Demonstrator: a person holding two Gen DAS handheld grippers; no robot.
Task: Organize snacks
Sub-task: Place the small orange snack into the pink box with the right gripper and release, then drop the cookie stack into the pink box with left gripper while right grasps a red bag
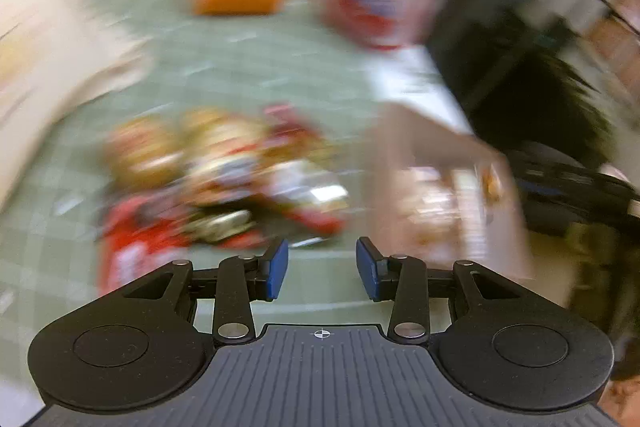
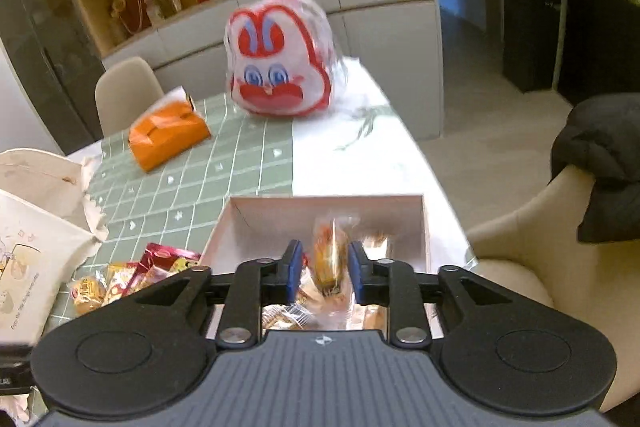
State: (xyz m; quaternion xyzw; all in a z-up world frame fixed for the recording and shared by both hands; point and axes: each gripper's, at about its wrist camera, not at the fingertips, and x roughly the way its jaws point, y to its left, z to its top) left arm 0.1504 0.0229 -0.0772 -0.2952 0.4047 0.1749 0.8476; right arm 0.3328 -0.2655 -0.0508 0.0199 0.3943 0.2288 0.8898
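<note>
Both handheld tools are built alike. The left gripper has a dark grey ribbed housing, with a small white crosshair mark at the front edge of that housing. On either side of the housing sits a broad, rounded matte black plastic lobe with a shallow circular recess. From the housing, black link arms pinned by round silver rivets run forward to two fingers faced with flat blue pads. The right gripper shows the same ribbed grey housing, the same crosshair mark, the same black lobes flanking the housing, silver rivets and blue pads ahead of the housing.
</note>
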